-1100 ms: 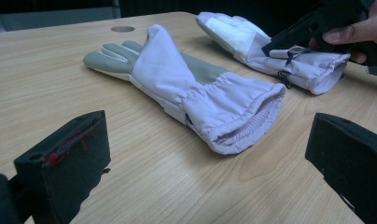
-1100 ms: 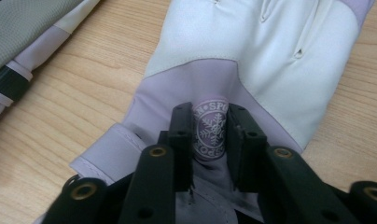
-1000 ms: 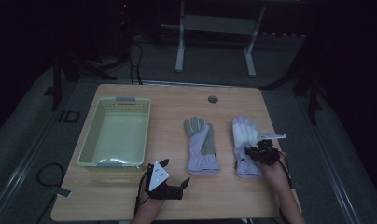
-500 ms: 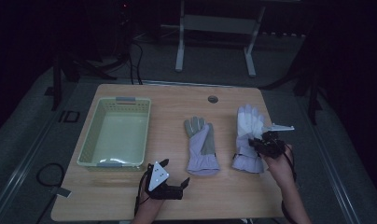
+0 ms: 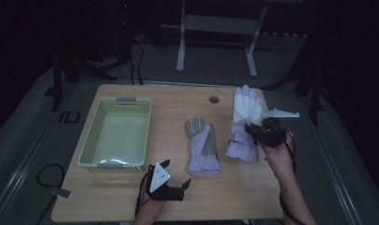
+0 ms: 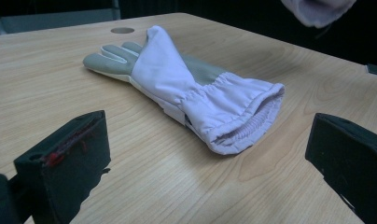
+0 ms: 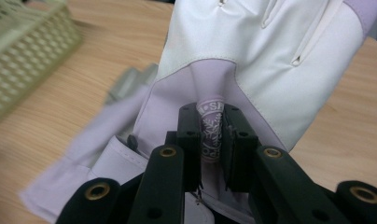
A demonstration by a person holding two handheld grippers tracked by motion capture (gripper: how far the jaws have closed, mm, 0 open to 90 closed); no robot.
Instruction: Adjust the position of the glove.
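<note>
1. We have the right gripper (image 7: 212,135) clamped on a fold of the white glove (image 5: 246,110) at the table's (image 5: 131,197) 3 o'clock edge, apparently lifted.
2. We carry it level toward the basket (image 5: 91,145) at 9 o'clock — cuff clear of the grey glove (image 6: 177,84).
3. The left gripper (image 6: 205,161) waits at 6 o'clock — jaws apart.

High view dim, murky beyond the pale wooden table (image 5: 234,187); no glare. Left gripper view brighter, evenly lit, soft shadow under the lavender fabric glove with grey palm (image 6: 186,93). Right gripper view sharp on pinched white glove (image 7: 270,60), blurred at the green plastic lattice basket (image 7: 23,51).
</note>
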